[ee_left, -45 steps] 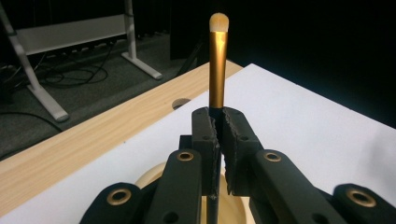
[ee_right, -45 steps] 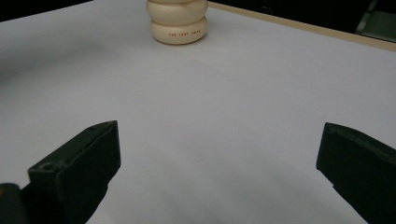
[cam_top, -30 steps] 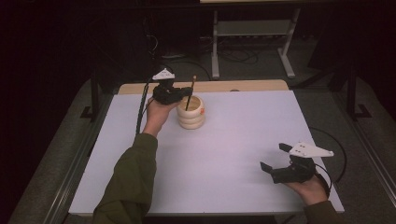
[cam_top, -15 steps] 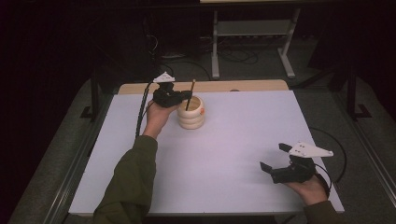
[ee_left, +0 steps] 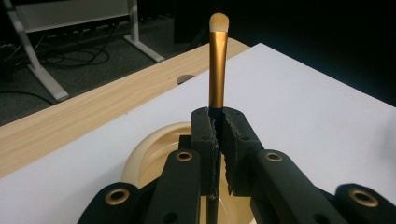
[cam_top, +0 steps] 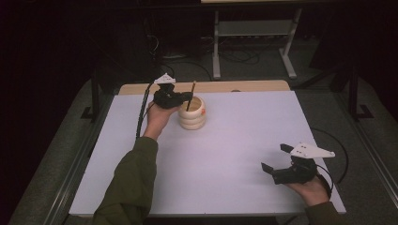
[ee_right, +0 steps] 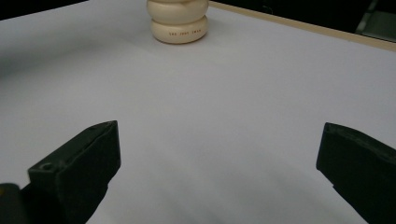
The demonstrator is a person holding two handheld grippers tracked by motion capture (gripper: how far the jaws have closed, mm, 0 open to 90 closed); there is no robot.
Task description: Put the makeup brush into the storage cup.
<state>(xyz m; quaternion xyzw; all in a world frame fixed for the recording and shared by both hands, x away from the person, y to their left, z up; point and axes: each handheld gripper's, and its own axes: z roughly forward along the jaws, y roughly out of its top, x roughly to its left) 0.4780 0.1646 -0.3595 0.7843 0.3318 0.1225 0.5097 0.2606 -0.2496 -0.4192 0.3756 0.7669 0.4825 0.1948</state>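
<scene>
Two grippers — left gripper (ee_left: 218, 154) clamping brush (ee_left: 217, 65), apparently over holder (cam_top: 192, 112)

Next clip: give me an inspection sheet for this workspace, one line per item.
Surface: white sheet on a wooden table.
Job's things: cream holder; brush upright over it.
Clutter: nothing seen.
Grippers: left gripper shut on the brush above the holder; right gripper open, near the sheet's front right.
Cables: one trailing from each gripper; more on the floor behind.
Surroundings: dark room, metal stand beyond the table.
</scene>
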